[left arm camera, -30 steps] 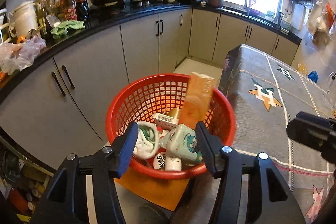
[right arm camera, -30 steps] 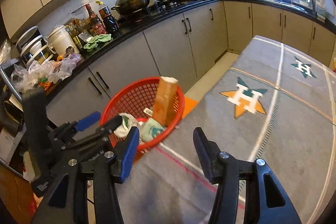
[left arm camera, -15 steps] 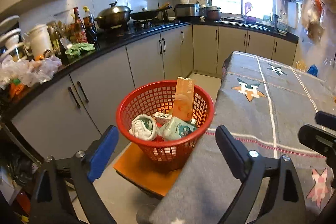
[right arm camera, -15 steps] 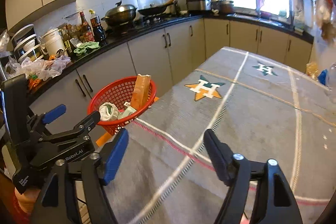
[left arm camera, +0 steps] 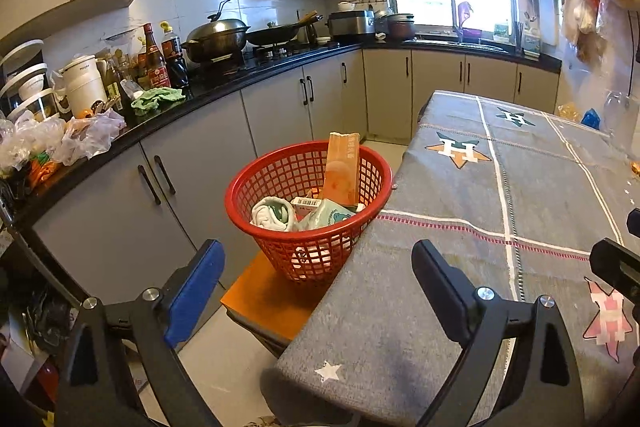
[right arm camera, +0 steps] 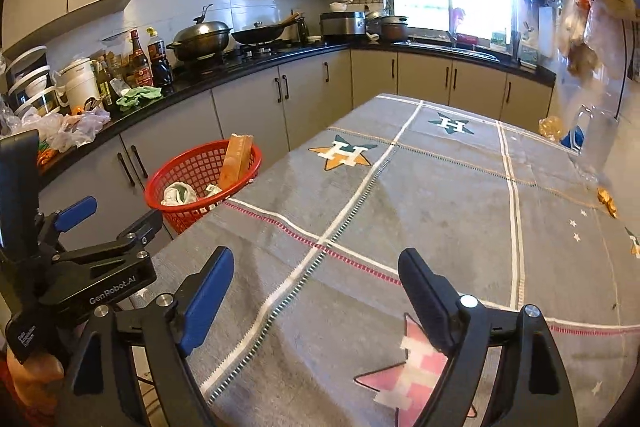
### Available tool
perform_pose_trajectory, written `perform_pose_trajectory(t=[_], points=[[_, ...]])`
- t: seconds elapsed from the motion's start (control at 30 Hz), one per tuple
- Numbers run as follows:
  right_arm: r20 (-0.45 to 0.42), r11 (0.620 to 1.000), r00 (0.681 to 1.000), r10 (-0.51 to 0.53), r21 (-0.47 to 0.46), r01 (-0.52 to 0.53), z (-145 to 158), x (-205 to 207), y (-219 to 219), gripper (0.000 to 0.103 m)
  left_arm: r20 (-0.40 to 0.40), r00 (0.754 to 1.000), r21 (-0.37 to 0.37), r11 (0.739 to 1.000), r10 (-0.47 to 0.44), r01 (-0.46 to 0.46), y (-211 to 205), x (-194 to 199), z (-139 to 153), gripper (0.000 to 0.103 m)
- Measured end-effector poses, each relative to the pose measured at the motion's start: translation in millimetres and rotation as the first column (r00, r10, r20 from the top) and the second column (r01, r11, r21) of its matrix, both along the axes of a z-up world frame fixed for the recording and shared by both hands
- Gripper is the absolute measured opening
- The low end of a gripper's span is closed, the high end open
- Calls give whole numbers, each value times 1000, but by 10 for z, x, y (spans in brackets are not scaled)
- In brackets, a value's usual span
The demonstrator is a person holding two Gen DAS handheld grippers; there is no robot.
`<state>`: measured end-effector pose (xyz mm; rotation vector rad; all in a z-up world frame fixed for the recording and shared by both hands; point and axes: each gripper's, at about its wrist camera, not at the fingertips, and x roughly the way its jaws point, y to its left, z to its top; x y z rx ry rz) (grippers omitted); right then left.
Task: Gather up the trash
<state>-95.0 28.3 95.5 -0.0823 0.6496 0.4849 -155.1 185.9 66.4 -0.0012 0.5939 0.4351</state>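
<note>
- Two claws sit in my views, and neither has anything between its fingers.
- My left claw stands wide apart, aimed down over the near corner of the grey-clothed surface and the gap beside it.
- My right claw is opening its jaws above the grey cloth, with only bare fabric and a pink star patch under them.
- I see the round red plastic mesh basket standing on an orange stool, touching the surface's left edge, in front of the grey cupboards.
- Inside the basket, a tall orange carton leans upright against the far rim; a crumpled white-and-green wrapper and a pale teal pouch lie beside it.
- From the right view, the left claw's black frame shows low at the left, well apart from the basket.
</note>
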Motion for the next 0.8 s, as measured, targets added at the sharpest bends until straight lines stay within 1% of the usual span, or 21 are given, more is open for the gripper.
perform_pose_trajectory(t=[0.37,0.57,0.8], points=[[-2,1000,1000,-7,-6,7,1,-19,2,88,-5,1000,-9,1000,-8,8,-32,-12,-27,94],[15,1000,1000,-6,-12,6,21,-72,17,88,4,1000,-11,1000,-13,13,-51,-49,-32,94],[8,1000,1000,-11,-19,11,-2,-103,3,88,5,1000,-17,1000,-13,13,-70,-65,-39,94]])
